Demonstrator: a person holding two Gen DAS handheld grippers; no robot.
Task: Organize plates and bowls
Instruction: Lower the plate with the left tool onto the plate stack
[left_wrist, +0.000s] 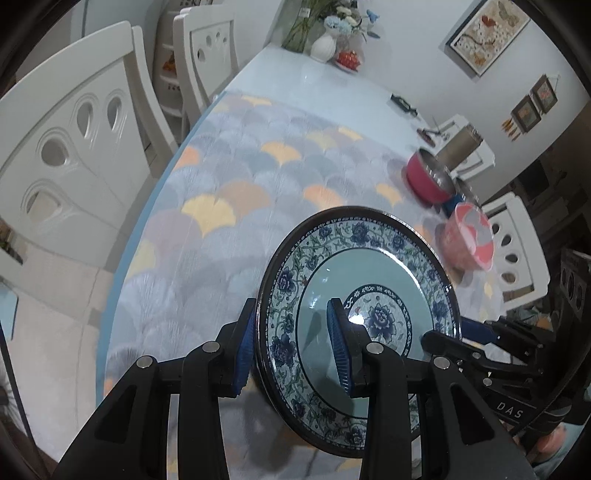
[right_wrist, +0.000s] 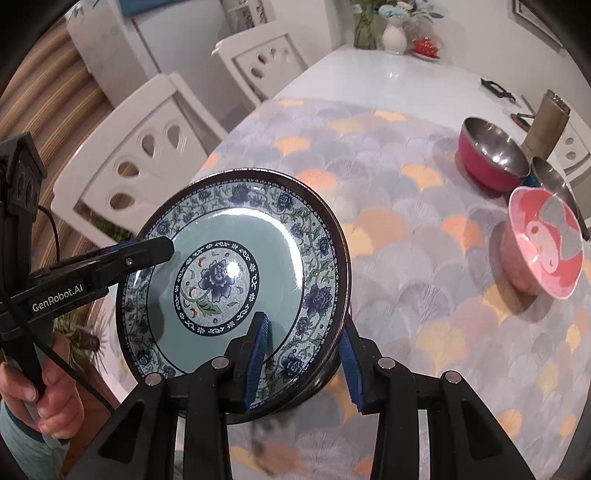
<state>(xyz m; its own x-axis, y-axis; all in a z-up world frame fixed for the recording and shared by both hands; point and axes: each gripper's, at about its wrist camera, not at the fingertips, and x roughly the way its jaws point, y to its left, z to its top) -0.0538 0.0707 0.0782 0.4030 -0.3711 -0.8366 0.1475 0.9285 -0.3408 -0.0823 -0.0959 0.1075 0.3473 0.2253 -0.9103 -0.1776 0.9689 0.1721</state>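
While I hold both tools over the table (left_wrist: 229, 155), a round blue-and-white floral plate (left_wrist: 373, 295) hangs tilted in the air between them, above a cloth printed with grey, yellow and orange fan shapes (right_wrist: 424, 295). My left gripper (left_wrist: 291, 350) straddles the plate's rim, one blue pad behind it and one on its pale green face; the gap looks slightly wider than the rim, so I cannot tell if it pinches. My right gripper (right_wrist: 304, 365) straddles the opposite edge the same way, equally unclear. Off to the right on the cloth sit a red bowl with a steel lining (right_wrist: 491, 158), a second steel bowl (right_wrist: 554, 181) and a pink cartoon bowl (right_wrist: 543, 243), close together.
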